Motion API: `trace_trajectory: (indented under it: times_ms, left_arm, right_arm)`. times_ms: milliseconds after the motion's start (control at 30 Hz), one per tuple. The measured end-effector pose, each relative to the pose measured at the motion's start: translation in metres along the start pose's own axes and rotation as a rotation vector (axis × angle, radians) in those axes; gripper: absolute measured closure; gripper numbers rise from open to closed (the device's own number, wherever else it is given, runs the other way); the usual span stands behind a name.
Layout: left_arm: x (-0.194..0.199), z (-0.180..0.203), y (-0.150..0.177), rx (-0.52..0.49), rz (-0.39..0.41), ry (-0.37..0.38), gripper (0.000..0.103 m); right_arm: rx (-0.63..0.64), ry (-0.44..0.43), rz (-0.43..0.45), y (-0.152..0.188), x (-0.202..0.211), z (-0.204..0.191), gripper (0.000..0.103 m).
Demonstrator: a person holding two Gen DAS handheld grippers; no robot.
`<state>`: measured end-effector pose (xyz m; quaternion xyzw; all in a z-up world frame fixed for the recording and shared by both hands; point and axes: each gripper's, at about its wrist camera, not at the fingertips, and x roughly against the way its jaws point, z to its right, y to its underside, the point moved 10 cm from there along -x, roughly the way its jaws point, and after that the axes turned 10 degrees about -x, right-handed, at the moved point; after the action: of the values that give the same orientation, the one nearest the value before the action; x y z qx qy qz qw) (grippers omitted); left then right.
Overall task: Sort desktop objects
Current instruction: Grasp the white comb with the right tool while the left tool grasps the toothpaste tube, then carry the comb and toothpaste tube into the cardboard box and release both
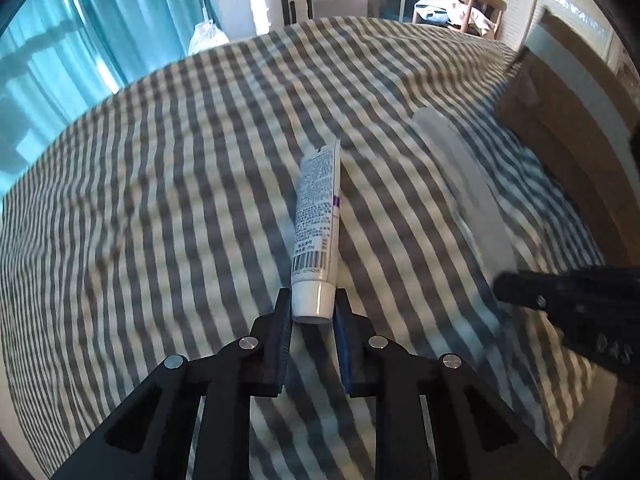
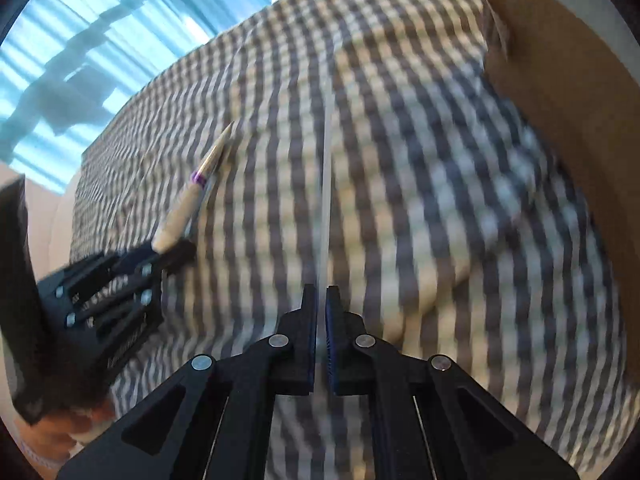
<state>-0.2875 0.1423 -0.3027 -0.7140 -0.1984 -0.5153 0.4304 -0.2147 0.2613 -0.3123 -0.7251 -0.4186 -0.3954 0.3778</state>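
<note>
A white tube (image 1: 318, 208) with small print, a barcode and a purple band lies along the striped cloth (image 1: 160, 200). My left gripper (image 1: 313, 300) is shut on its capped end, with a pad on each side of the cap. The right wrist view shows the same tube (image 2: 188, 196) held by the left gripper (image 2: 168, 248) at the lower left. My right gripper (image 2: 322, 292) is shut on a thin clear strip (image 2: 326, 184), like a ruler, seen edge-on. That strip (image 1: 460, 168) looks flat and blurred in the left wrist view, running from the right gripper (image 1: 506, 286).
A brown cardboard box (image 1: 560, 120) stands at the right edge of the cloth, also at the right in the right wrist view (image 2: 560, 80). Teal curtains (image 1: 60, 40) hang on the left. A wooden chair (image 1: 472, 4), a white suitcase (image 1: 276, 0) and cabinets stand beyond.
</note>
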Motion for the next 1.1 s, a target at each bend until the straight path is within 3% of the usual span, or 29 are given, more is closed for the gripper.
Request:
trace_trajectory:
  times_ms: [133, 200, 267, 300, 333, 400, 467, 500, 600, 700, 767, 833, 867, 900, 967, 1100]
  left_arm:
    - [0.015, 0.018, 0.047, 0.111, -0.034, 0.072, 0.083]
    - [0.017, 0.026, 0.055, 0.094, -0.042, 0.062, 0.077]
    - [0.013, 0.022, 0.053, 0.081, -0.056, 0.031, 0.053]
    - [0.012, 0.021, 0.051, 0.089, -0.054, 0.021, 0.035]
    - [0.01, 0.021, 0.044, 0.103, -0.039, 0.022, 0.028]
    - [0.012, 0.018, 0.032, 0.128, 0.003, 0.044, 0.026]
    - [0.016, 0.008, 0.035, 0.128, 0.019, 0.04, 0.015]
    - [0.011, 0.008, 0.032, 0.123, 0.017, 0.027, 0.014]
    - [-0.017, 0.012, 0.026, 0.122, -0.03, 0.043, 0.016]
    - [-0.029, 0.015, 0.025, 0.123, -0.02, 0.025, 0.026]
    - [-0.026, 0.015, 0.024, 0.121, -0.002, 0.026, 0.042]
    - [-0.024, 0.01, 0.022, 0.135, 0.0, 0.033, 0.068]
    - [-0.022, 0.006, 0.023, 0.152, 0.0, 0.043, 0.075]
    - [-0.021, 0.002, 0.023, 0.177, -0.001, 0.06, 0.076]
    - [-0.015, -0.003, 0.025, 0.205, 0.004, 0.083, 0.076]
    - [-0.003, 0.003, 0.034, 0.204, 0.01, 0.089, 0.076]
  right_arm:
    - [0.007, -0.024, -0.035, 0.033, 0.002, 0.002, 0.099]
    - [-0.005, -0.026, -0.042, 0.042, 0.001, 0.005, 0.099]
    - [-0.034, -0.034, -0.042, 0.041, -0.001, 0.007, 0.096]
    - [-0.047, -0.041, -0.043, 0.04, -0.001, 0.008, 0.096]
    - [-0.059, -0.054, -0.038, 0.038, 0.001, 0.007, 0.096]
    - [-0.043, -0.061, -0.009, 0.03, 0.002, 0.0, 0.095]
    - [-0.006, -0.034, 0.047, 0.015, 0.008, -0.007, 0.071]
    - [0.0, -0.022, 0.073, 0.009, 0.011, -0.007, 0.066]
    - [-0.018, -0.021, 0.099, -0.007, 0.009, -0.002, 0.063]
    - [-0.039, -0.038, 0.086, -0.024, -0.013, -0.01, 0.063]
    - [-0.055, -0.053, 0.067, -0.03, -0.022, -0.008, 0.06]
    - [-0.049, -0.036, 0.056, -0.029, -0.026, -0.004, 0.06]
    - [-0.037, -0.021, 0.057, -0.029, -0.029, -0.007, 0.06]
    - [-0.016, -0.005, 0.062, -0.028, -0.028, -0.008, 0.061]
    - [0.051, 0.061, 0.078, -0.026, -0.029, -0.012, 0.078]
    - [0.079, 0.065, 0.075, -0.014, -0.021, -0.02, 0.078]
